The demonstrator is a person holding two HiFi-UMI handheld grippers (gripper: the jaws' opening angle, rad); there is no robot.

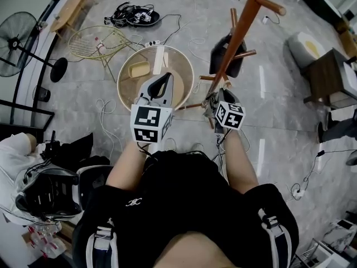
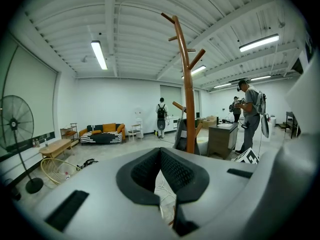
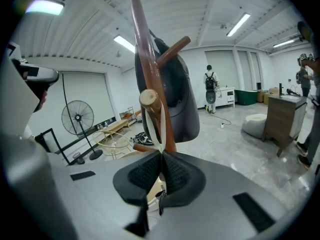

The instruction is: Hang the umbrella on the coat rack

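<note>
The right gripper view settles what the head view cannot: the right gripper [image 3: 161,156] has its jaws pressed together on a pale strap [image 3: 159,129], and that strap loops over the round end of a low peg [image 3: 149,98] on the coat rack [image 3: 144,49]. From the head view the right gripper [image 1: 216,98] shows only as a marker cube close against the rack's slanting pole [image 1: 240,32], with the strap out of sight. The umbrella itself lies under the gripper body, and only its strap is clearly visible. A dark bag [image 3: 181,104] hangs on a higher peg behind. The left gripper [image 2: 160,156] has its jaws together on nothing, held apart from the rack above a round tabletop [image 1: 129,88].
</note>
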